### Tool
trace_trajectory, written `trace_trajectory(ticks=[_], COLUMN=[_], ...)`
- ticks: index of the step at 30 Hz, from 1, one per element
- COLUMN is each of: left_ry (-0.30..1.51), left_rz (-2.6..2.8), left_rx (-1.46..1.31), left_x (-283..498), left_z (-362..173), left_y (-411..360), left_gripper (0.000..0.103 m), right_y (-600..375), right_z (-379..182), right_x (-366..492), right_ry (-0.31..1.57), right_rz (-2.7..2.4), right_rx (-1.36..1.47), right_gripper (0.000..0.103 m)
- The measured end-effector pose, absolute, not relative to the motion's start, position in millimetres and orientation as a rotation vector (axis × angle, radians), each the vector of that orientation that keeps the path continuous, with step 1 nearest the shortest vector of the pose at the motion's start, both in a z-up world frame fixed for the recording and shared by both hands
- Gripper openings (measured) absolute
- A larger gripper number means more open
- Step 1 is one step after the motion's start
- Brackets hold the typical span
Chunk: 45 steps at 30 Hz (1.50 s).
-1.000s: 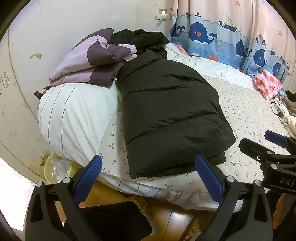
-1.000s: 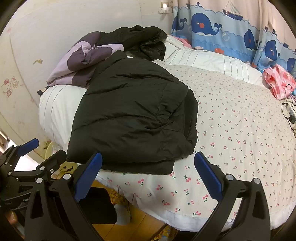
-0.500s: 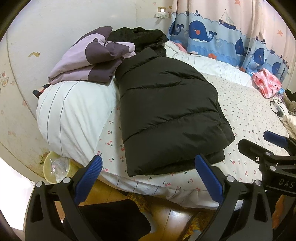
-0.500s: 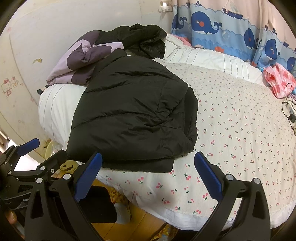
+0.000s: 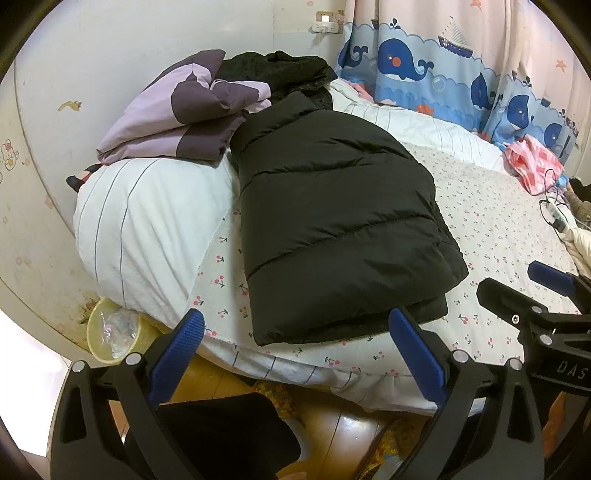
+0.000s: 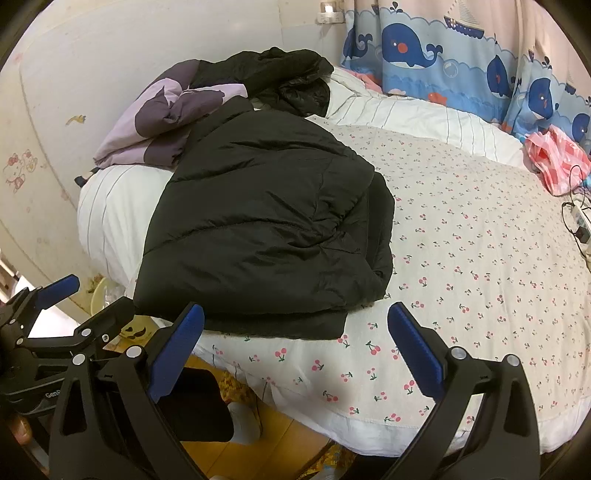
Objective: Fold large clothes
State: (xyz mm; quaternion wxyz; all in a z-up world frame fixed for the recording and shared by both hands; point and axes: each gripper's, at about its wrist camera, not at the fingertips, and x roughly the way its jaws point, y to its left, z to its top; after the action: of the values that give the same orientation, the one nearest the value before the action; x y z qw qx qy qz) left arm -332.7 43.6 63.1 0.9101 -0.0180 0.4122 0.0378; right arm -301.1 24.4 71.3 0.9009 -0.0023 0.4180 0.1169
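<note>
Both grippers have drawn back slightly from the bed over the last second; the folded jacket sits a little further from the fingertips than before, otherwise unchanged.

Left gripper [image 5: 295,350]: fingers [image 5: 177,350] spread wide, nothing between them, held off the near edge of the bed above the wooden floor [image 5: 343,424]. Right gripper [image 6: 295,347]: fingers [image 6: 413,350] likewise spread and empty, held over the near edge of the bed, to the right of the left gripper.

Black puffer jacket [image 5: 332,229] lies folded into a thick rectangular bundle on the cherry-print sheet [image 6: 480,258], its hem end near the bed's near edge, its collar end pointing toward the wall. Neither gripper touches it. One side of the jacket overlaps a white striped duvet [image 5: 147,229] bulging at the left corner of the bed.

Below that corner, on the floor, a yellow bin [image 5: 107,332] with clear plastic inside.

Beyond the jacket's collar: a purple patchwork quilt [image 5: 177,118], bunched on the duvet, and just beside it a second dark garment [image 5: 280,70], crumpled.

Far side of the bed: pink checked cloth [image 6: 557,162] and a power strip with cables [image 6: 580,218] at the right edge. Behind the bed, a whale-print curtain [image 5: 424,66] and a wall socket [image 5: 327,22] with a lit indicator.
</note>
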Motion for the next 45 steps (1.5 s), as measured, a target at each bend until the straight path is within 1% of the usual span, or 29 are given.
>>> trace_trajectory(ticks=[36, 45], left_ry=[0.842, 0.87], left_rz=[0.062, 0.036], left_rx=[-0.024, -0.019], left_x=[-352, -355], left_z=[74, 73], left_y=[32, 25], left_gripper=[0.096, 0.096], right_y=[15, 12], right_z=[69, 69], right_x=[-317, -324], right_ry=[0.879, 0.885], right_rz=[0.236, 0.217], right_rx=[-0.003, -0.005], right_gripper=[0.096, 0.096])
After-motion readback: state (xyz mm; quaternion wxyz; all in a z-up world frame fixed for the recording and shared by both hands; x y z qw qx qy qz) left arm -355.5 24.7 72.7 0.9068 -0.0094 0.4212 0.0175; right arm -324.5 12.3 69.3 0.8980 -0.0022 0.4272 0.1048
